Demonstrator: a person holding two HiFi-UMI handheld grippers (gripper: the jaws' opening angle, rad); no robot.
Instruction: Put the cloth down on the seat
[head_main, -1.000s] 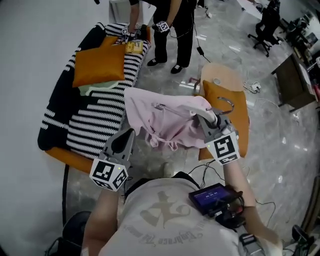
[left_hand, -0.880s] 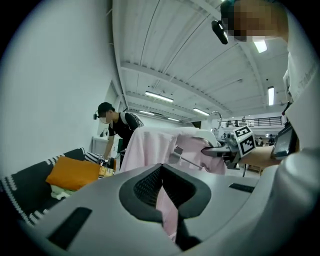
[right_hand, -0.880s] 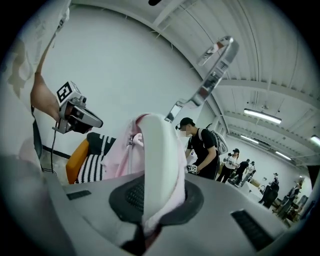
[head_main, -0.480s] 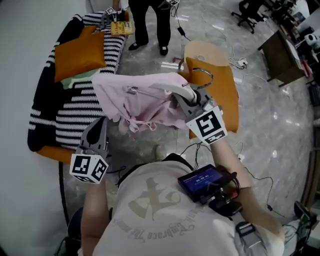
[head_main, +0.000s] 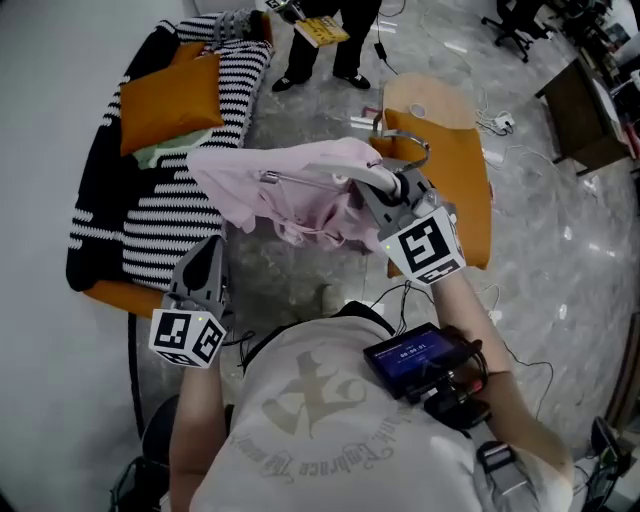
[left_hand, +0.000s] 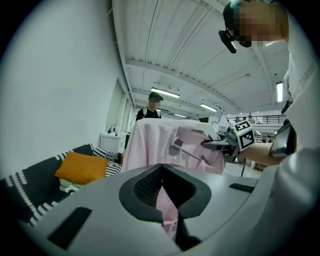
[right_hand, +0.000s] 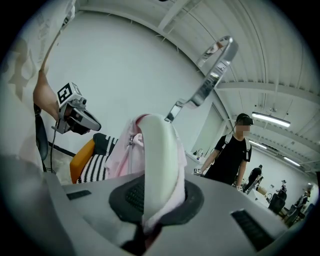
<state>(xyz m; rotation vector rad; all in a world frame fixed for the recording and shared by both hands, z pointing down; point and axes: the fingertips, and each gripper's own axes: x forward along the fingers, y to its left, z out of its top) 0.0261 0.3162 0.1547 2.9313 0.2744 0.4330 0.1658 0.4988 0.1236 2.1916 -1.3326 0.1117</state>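
Observation:
A pink cloth (head_main: 270, 195) hangs on a white hanger (head_main: 365, 178) with a metal hook (head_main: 405, 150). My right gripper (head_main: 385, 195) is shut on the hanger's arm and the cloth draped over it, holding them in the air beside the striped sofa seat (head_main: 170, 210). In the right gripper view the hanger (right_hand: 157, 165) runs up from between the jaws to its hook (right_hand: 212, 75). My left gripper (head_main: 210, 252) is low at the left, shut and empty, apart from the cloth. From the left gripper view the cloth (left_hand: 155, 145) hangs ahead.
An orange cushion (head_main: 168, 100) and a pale green cloth (head_main: 165, 153) lie on the sofa. An orange chair (head_main: 460, 170) stands to the right. A person (head_main: 330, 30) stands at the sofa's far end. Cables lie on the floor.
The hanger and cloth have shifted a little left, so the cloth's left end now overlaps the sofa's edge. The left gripper has stayed low and shut.

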